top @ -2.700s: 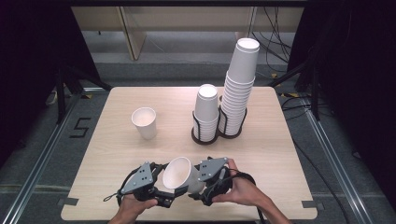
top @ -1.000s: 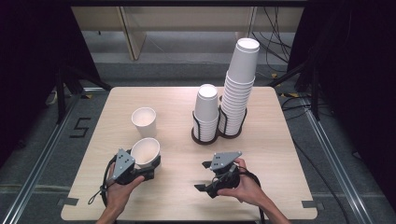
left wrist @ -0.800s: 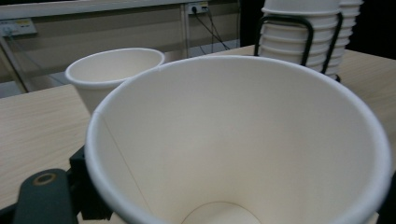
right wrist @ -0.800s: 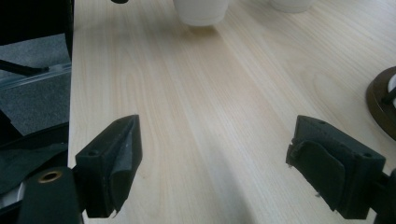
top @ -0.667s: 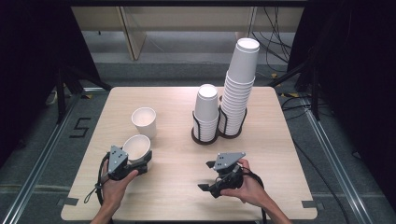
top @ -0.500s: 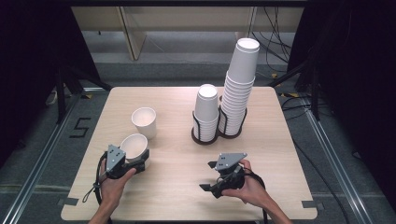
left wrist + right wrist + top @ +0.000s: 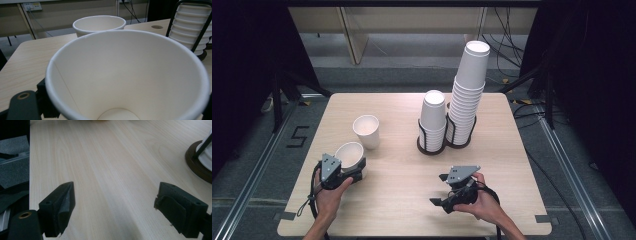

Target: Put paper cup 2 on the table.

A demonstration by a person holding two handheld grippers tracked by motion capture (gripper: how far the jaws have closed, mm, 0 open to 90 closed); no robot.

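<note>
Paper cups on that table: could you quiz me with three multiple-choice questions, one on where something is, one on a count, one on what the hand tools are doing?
1. Where does the cup rack stand?
A. left near corner
B. right of the loose cup
C. on the floor

2. How many stacks does it hold?
A. one
B. two
C. four

3. What does the left gripper hold?
A. nothing
B. a cable
C. a paper cup

Answers:
1 B, the high view shows it right of centre.
2 B, a short stack beside a tall one.
3 C, its jaws clamp the cup's wall; the right gripper stands open.

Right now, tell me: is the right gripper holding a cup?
No, the right gripper has its jaws wide apart over the bare table.
</note>
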